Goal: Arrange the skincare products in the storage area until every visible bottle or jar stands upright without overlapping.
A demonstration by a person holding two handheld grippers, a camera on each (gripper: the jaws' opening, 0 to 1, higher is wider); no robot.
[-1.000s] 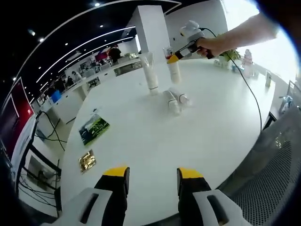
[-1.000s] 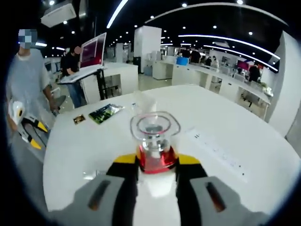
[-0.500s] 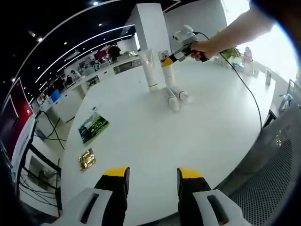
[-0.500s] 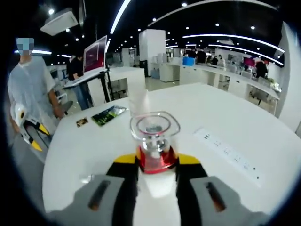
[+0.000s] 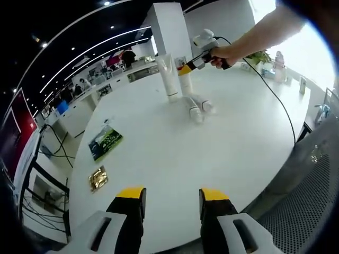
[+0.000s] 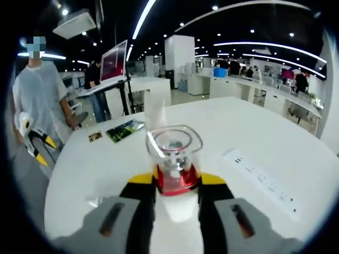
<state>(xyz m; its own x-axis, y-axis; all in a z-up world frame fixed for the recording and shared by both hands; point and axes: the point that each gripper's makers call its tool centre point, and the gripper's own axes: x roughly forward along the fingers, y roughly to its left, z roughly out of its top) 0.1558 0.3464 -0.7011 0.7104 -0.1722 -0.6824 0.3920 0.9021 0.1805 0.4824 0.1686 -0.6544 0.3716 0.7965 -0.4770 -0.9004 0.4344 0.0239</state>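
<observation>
My right gripper [image 6: 174, 182] is shut on a white bottle with a clear cap and a red band [image 6: 174, 157], held upright. In the left gripper view, that gripper [image 5: 186, 65] and its bottle [image 5: 186, 83] are at the far side of the white table [image 5: 175, 153], in a person's hand. The bottle is just right of a tall white tube [image 5: 169, 78] standing upright. Two white tubes [image 5: 196, 108] lie on their sides in front of the bottle. The tall tube [image 6: 154, 109] rises behind the held bottle. My left gripper [image 5: 172, 197] is open and empty near the table's front edge.
A green packet [image 5: 106, 142] and a gold sachet [image 5: 98, 180] lie at the table's left. A white power strip [image 6: 260, 181] is set in the table to the right of the held bottle. A person with the left gripper [image 6: 35, 142] stands at the table's edge.
The right gripper has carried the bottle closer to the tall standing tube and a little lower. The left gripper has stayed still and open.
</observation>
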